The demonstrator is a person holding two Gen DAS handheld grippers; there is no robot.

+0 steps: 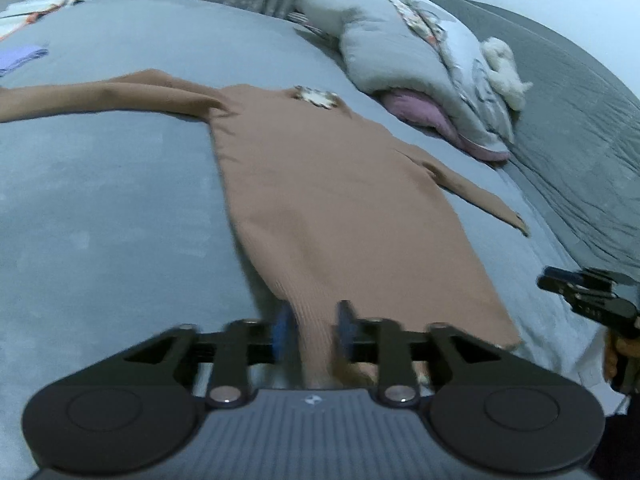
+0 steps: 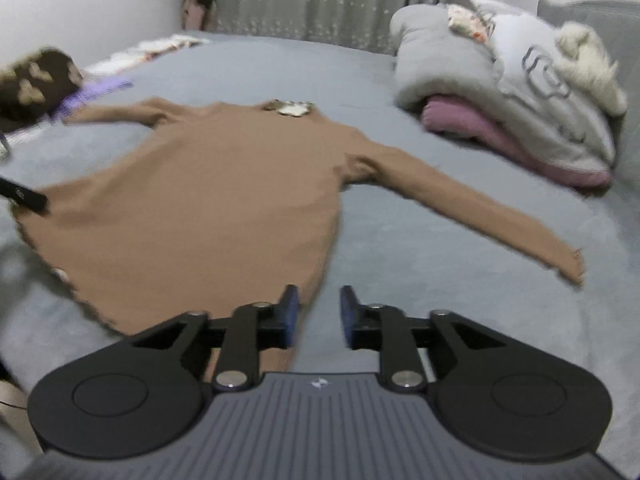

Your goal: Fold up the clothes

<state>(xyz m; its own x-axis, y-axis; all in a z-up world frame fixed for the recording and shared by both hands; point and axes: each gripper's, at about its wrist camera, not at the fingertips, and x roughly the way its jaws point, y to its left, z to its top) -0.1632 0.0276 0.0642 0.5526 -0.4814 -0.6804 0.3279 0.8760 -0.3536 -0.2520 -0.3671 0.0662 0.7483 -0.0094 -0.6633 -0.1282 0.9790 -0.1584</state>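
Two claws hover parted and empty over a tan sweater (image 2: 208,200) spread flat on the bed (image 2: 400,248): left claw (image 1: 311,330) above its hem, right claw (image 2: 319,312) just beside it. Spreading looks finished; next, probably, grip the sleeve at three o'clock and fold it inward.

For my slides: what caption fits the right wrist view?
Right hand-held gripper open above the hem corner of a brown sweater spread flat on a grey bed.
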